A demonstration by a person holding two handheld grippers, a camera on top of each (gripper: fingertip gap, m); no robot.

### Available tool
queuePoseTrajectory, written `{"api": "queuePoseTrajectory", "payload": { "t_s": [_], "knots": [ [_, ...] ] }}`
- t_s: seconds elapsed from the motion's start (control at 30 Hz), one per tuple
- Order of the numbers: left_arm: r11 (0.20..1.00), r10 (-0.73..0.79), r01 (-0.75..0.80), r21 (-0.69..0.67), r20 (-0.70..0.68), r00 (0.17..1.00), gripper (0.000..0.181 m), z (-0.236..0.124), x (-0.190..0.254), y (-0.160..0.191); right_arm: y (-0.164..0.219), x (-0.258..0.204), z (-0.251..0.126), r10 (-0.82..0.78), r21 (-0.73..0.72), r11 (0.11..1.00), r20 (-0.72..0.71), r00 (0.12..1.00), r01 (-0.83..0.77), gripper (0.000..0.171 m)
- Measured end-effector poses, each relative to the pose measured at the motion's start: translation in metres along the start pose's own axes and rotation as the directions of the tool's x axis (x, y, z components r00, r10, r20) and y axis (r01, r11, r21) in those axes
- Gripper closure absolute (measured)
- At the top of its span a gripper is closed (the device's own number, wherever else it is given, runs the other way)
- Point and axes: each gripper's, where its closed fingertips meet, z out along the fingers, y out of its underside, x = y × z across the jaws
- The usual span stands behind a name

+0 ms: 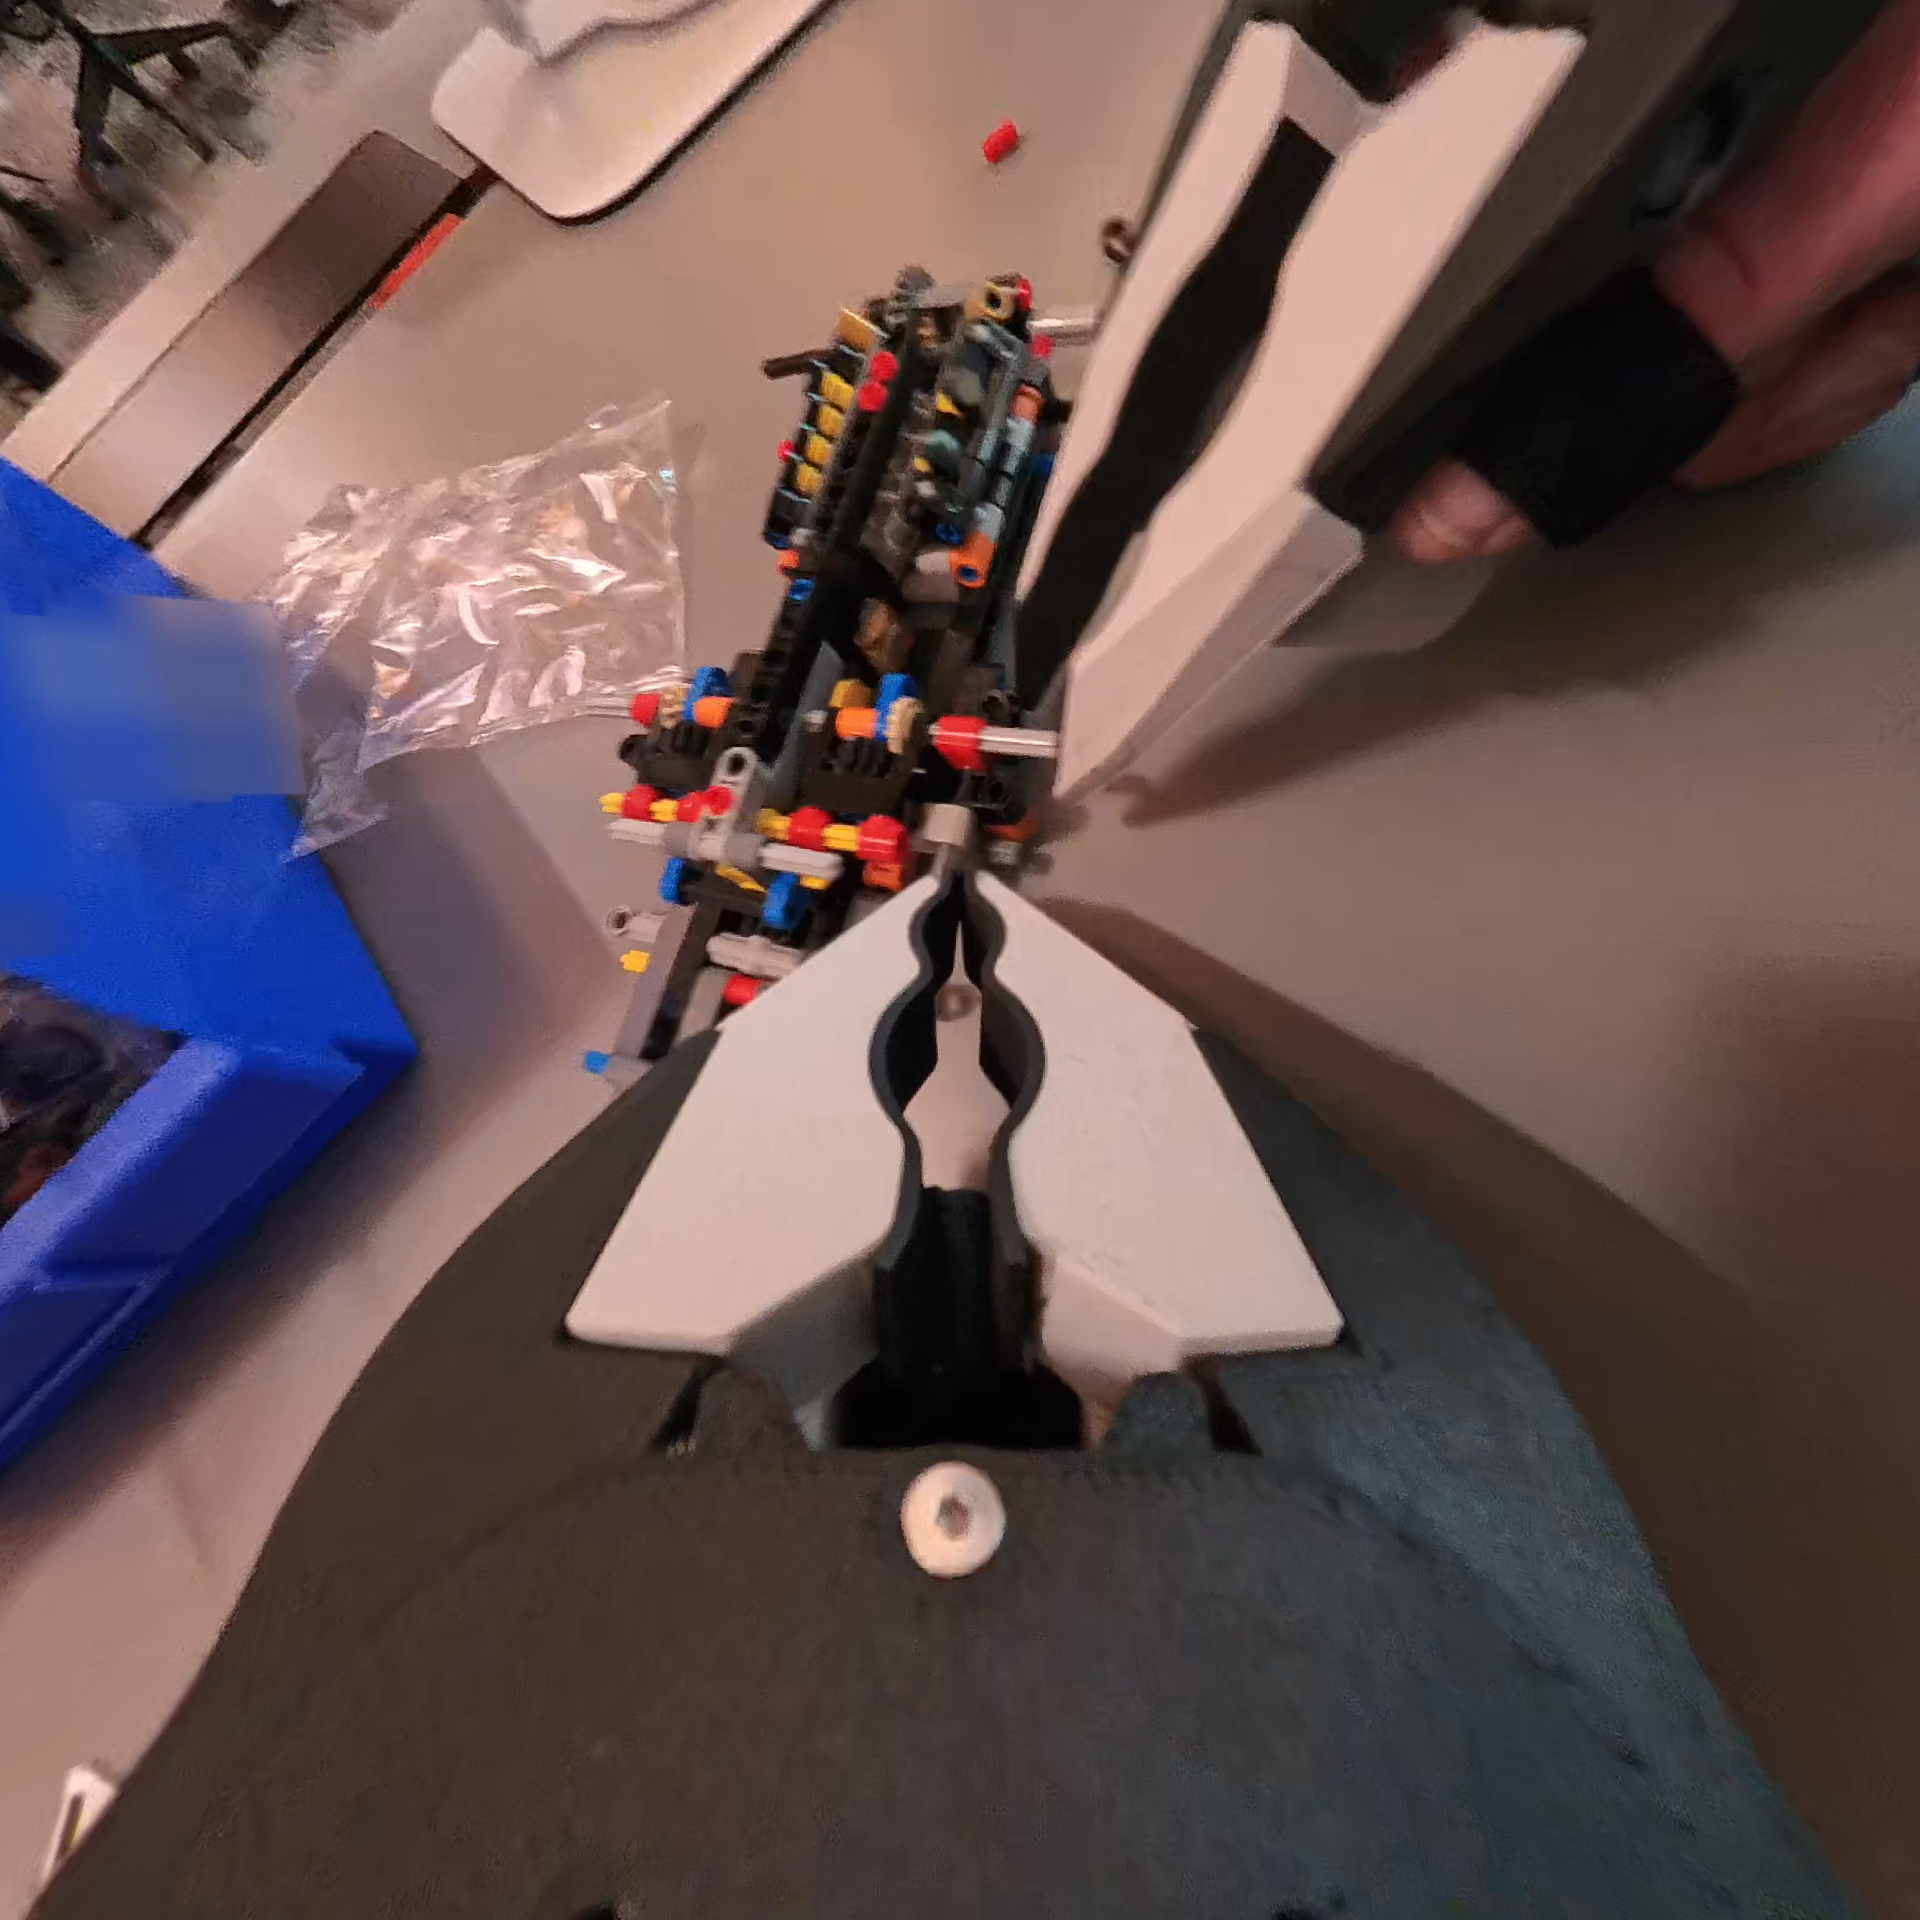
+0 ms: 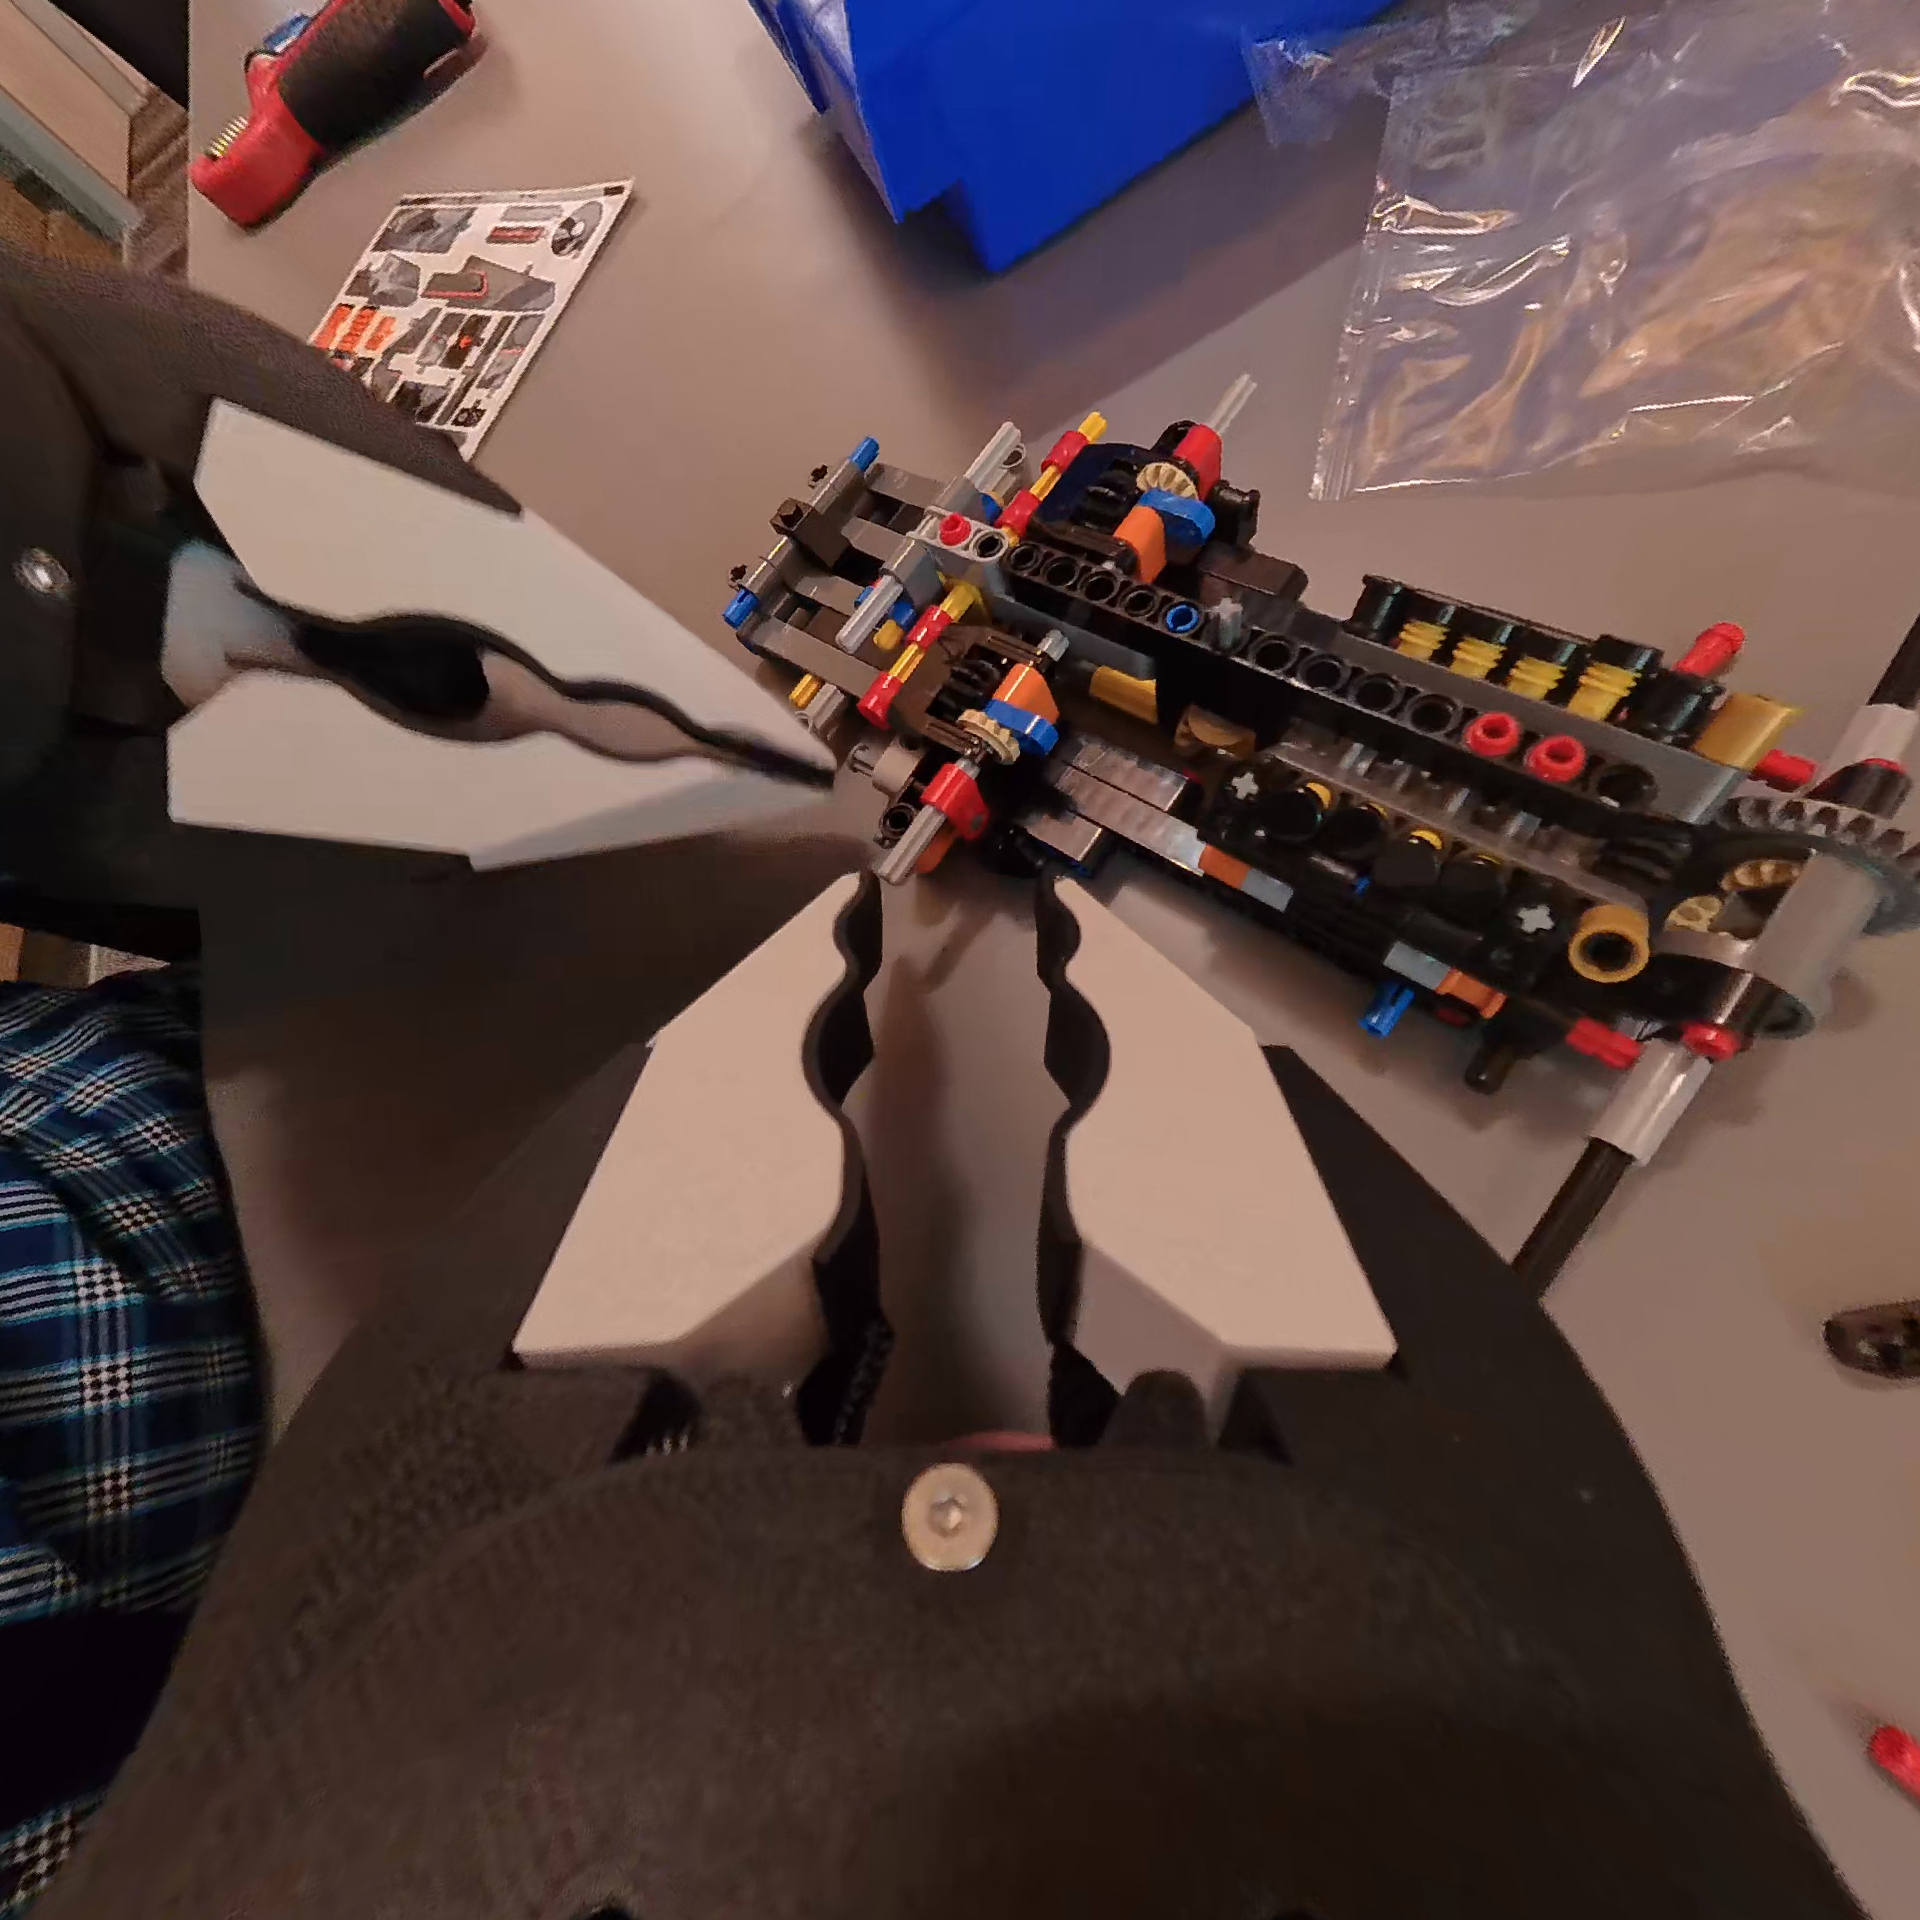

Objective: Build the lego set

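Note:
The long lego model [image 2: 1299, 727] of black and grey beams with red, yellow, blue and orange pins lies on the grey table [image 2: 1299, 1143]. In the left wrist view the model [image 1: 883, 623] runs away from me. My left gripper [image 1: 956, 888] is shut, its tips pinching a thin grey axle [image 1: 943, 831] at the model's near corner. It also shows in the right wrist view [image 2: 826, 771]. My right gripper [image 2: 956, 894] is open and empty, its tips just beside the same end of the model. It shows in the left wrist view [image 1: 1081, 665] along the model's right side.
A blue bin [image 1: 156, 935] and a clear plastic bag [image 1: 488, 582] lie left of the model. A sticker sheet [image 2: 468, 301] and a red-and-black tool [image 2: 322, 94] lie farther off. Loose red pieces [image 1: 1001, 140] [image 2: 1896, 1756] and a dark part [image 2: 1875, 1340] dot the table. A plaid sleeve [image 2: 104, 1247] is near. The tips of both grippers are at nearly the same place.

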Motion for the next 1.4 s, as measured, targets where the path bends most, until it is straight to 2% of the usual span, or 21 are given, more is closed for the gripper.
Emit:
{"api": "queuePoseTrajectory", "payload": {
  "t_s": [0.1, 0.33, 0.73, 0.9, 1.4],
  "knots": [
    [0.999, -0.026, 0.028, -0.044, 0.038, 0.999, 0.181, 0.003, -0.013, 0.008, -0.001, -0.001, 0.001, -0.009, 0.0, 1.0, 0.001, 1.0, 0.009, 0.143],
    [0.996, -0.067, 0.069, -0.053, 0.027, 0.997, 0.181, 0.013, -0.011, 0.011, -0.003, 0.0, 0.003, -0.024, 0.002, 1.0, -0.011, 1.0, 0.024, 0.142],
    [0.999, 0.0, 0.002, -0.053, 0.033, 0.999, 0.181, 0.018, -0.009, 0.009, -0.007, 0.006, 0.005, -0.079, 0.007, 0.997, -0.079, 0.994, 0.079, 0.142],
    [0.997, 0.031, -0.028, -0.065, 0.035, 0.999, 0.181, 0.02, -0.008, 0.01, -0.011, 0.008, 0.007, -0.132, 0.014, 0.991, -0.112, 0.985, 0.135, 0.152],
    [0.997, 0.038, -0.036, -0.07, 0.031, 0.999, 0.181, 0.021, -0.008, 0.011, -0.009, 0.009, 0.008, -0.199, -0.005, 0.98, -0.14, 0.97, 0.2, 0.154]
  ]
}}
